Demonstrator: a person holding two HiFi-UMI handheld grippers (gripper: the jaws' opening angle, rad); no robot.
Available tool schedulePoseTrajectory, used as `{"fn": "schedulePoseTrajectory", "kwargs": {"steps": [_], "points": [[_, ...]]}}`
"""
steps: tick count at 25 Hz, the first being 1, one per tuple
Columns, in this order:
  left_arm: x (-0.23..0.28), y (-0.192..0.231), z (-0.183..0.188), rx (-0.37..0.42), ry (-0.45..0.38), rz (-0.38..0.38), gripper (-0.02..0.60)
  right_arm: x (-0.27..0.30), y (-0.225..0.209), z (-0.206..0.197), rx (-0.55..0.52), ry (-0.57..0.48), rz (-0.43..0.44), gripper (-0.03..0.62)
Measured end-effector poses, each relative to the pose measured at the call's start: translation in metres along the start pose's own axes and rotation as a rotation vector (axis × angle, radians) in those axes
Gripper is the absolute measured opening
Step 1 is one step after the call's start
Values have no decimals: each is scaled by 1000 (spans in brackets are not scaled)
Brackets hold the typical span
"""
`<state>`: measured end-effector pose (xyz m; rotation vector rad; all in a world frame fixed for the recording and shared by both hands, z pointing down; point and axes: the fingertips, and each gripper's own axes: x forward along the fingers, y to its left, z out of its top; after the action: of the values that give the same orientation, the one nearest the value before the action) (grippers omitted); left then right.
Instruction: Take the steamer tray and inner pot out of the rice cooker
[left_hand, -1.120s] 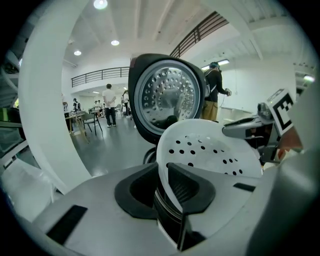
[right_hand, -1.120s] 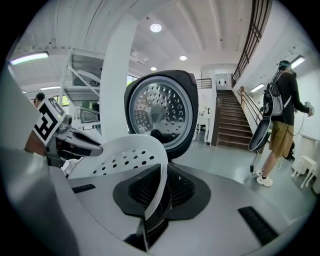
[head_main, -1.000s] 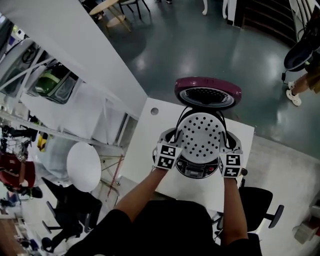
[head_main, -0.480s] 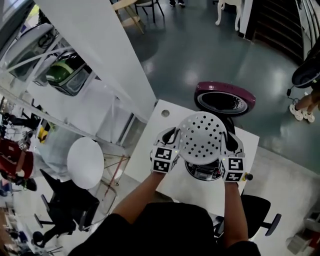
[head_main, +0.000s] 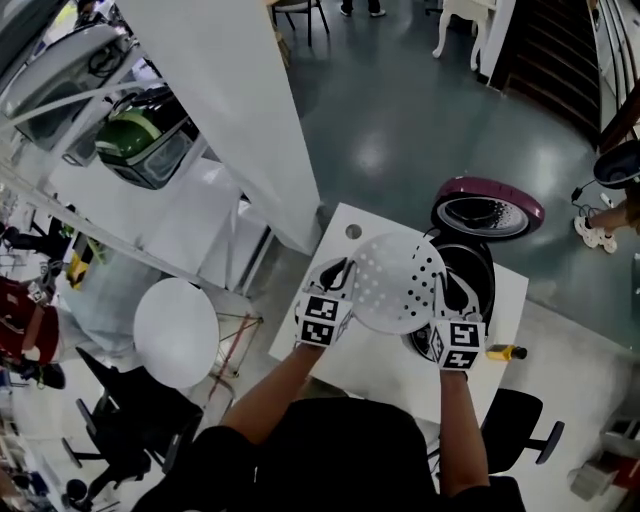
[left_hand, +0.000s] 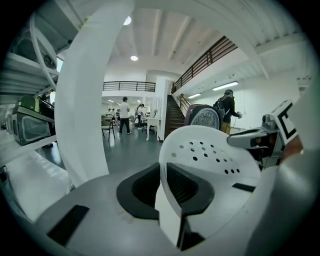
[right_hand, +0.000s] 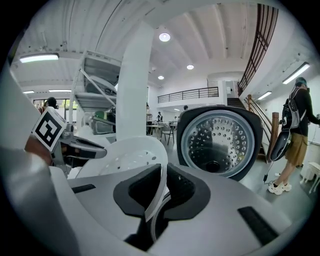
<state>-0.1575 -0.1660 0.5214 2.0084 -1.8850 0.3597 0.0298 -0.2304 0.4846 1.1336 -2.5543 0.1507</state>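
Head view: the steamer tray (head_main: 398, 282) is held aloft, partly off the rice cooker (head_main: 478, 292) toward bare table (head_main: 372, 368). Its rim is pinched by the left gripper (head_main: 343, 272), whose jaws have just been closing on it, and by the right gripper (head_main: 447, 287). It should be carried level, both grips matched.

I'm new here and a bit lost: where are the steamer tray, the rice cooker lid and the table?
steamer tray (head_main: 395, 285), head view, perforated middle.
rice cooker lid (head_main: 488, 215), head view, inner plate.
table (head_main: 378, 365), head view, bare top.
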Motion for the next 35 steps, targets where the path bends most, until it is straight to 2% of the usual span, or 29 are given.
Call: {"fn": "schedulePoseTrajectory", "kwargs": {"steps": [10,15,18,25,31,35], "points": [[-29,72,-30,-7,23,-29,38,28,79,-16,9,74,-21,29],[-35,94,-48,59,39,-45,43,40,104,-34,27,126,-41,29],[-37,105,-65,51,59,-65,43,46,119,-50,33,167,-50,29],[-34,124,-122,-12,152,-98,41,62,145,-103,76,266,-30,29],[-22,140,-167,4,237,-91,44,83,161,-145,110,343,0,29],[-12,150,-197,-31,299,-75,44,98,169,-178,128,396,21,31]]}}
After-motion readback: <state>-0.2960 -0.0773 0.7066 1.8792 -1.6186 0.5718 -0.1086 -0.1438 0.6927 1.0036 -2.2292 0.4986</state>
